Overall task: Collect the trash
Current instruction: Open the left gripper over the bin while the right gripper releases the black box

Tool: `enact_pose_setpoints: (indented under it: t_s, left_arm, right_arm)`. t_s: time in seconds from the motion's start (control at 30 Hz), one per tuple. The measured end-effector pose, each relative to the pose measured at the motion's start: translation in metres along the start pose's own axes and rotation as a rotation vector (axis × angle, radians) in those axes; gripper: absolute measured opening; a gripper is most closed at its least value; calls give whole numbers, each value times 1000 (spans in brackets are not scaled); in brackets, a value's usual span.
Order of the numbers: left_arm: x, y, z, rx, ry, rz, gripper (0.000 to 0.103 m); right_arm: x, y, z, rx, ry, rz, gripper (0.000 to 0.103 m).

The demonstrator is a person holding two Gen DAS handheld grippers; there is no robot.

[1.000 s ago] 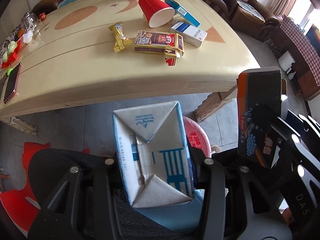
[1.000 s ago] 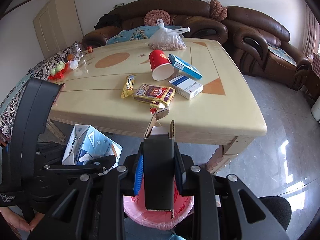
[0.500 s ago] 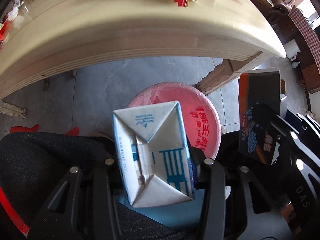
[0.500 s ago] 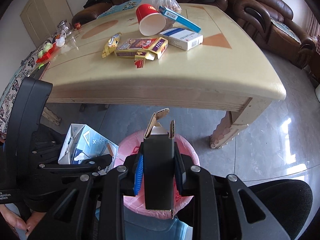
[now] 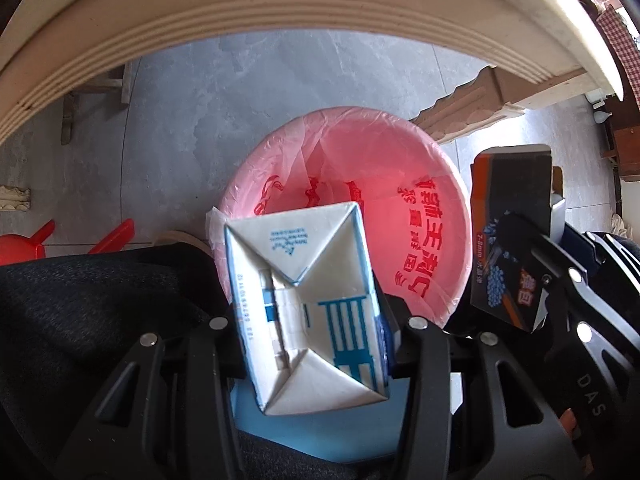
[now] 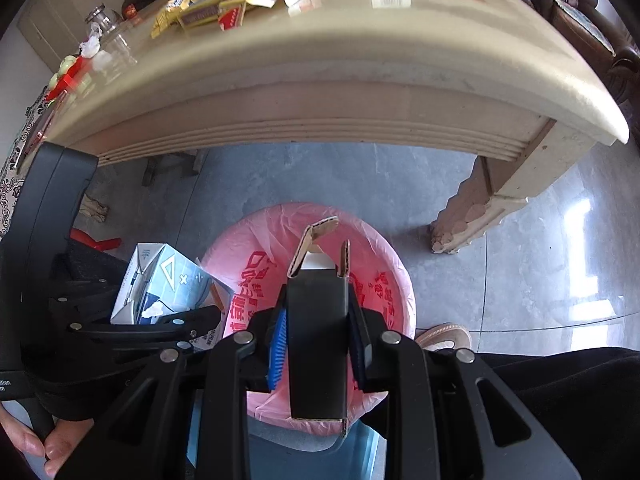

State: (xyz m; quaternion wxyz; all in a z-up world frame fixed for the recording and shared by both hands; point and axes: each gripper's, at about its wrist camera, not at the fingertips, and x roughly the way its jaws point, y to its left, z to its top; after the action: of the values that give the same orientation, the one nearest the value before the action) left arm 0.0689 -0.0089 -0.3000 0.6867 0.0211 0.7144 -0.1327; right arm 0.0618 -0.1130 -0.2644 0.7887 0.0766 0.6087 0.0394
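Left wrist view: your left gripper (image 5: 312, 320) has its jaws clamped on the white-and-blue folded milk carton (image 5: 304, 308), over the near rim of the pink-bagged round bin (image 5: 436, 184). Carry it further over the opening before you let go, so it cannot tip off the rim. Right wrist view: your right gripper (image 6: 316, 340) pinches the black cardboard box (image 6: 316, 340) nearer the bin's centre. Only this view shows more wrappers and boxes (image 6: 240, 4) left on the beige worktop (image 6: 360, 80) beyond.
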Motion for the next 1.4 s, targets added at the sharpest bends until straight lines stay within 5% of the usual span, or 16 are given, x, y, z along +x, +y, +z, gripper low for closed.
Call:
enact_pose_setpoints:
  t_s: [0.6,0.87,1.17,1.4]
  left_arm:
    - [87,1,24,19,208,56,44]
    - [94,1,29,28,230,67,44]
    - [96,2,30,28,227,103,56]
    - [97,5,32,17,229,129,61]
  right_arm:
    - [110,-24,-10,39,247,26,26]
    - [127,-24,-11,37,294,46,26]
    - [133,-23,-12,26,317,42,28]
    - [134,-27,-11,39,315,-2,47]
